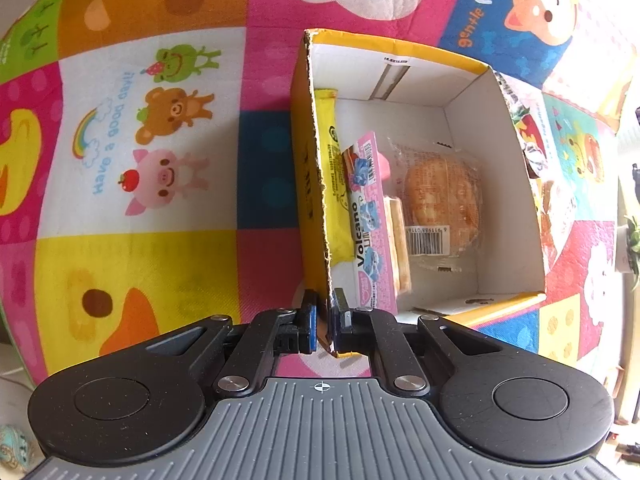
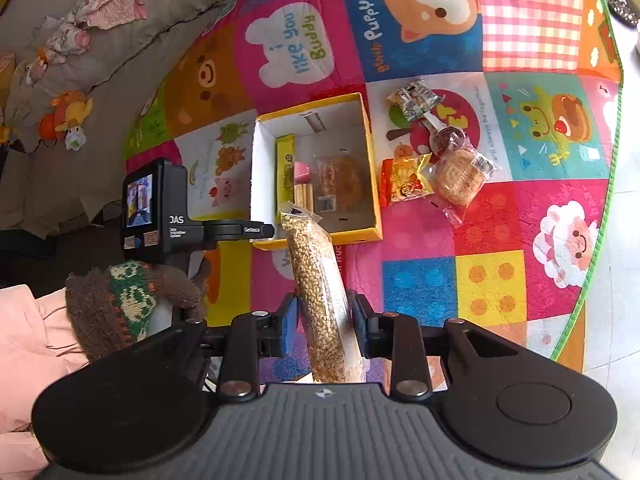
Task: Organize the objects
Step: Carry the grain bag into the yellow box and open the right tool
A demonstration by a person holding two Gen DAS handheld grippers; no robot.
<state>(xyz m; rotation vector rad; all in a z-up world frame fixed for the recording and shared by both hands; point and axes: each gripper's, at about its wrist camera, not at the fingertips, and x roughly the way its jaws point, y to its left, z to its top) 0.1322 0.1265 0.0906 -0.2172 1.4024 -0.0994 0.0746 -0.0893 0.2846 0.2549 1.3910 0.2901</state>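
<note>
The left gripper [image 1: 325, 322] is pinched on the near wall of the yellow box [image 1: 316, 184], evidently to steady it on the play mat [image 1: 152, 240] while it is loaded. The right gripper [image 2: 325, 322] clamps a clear seed packet [image 2: 320, 288] at mid-length, held above the mat just short of the box. Inside lie a yellow bar [image 1: 334, 184], a pink wafer pack [image 1: 370, 220] and a wrapped bun [image 1: 440, 196]. Several wrapped snacks [image 2: 436, 164] await beside the box; their exact count is unclear.

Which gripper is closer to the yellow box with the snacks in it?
Left. The left gripper is clamped right on the yellow box's side wall. The right gripper hangs above the mat, short of the box, holding a bag of grains.
</note>
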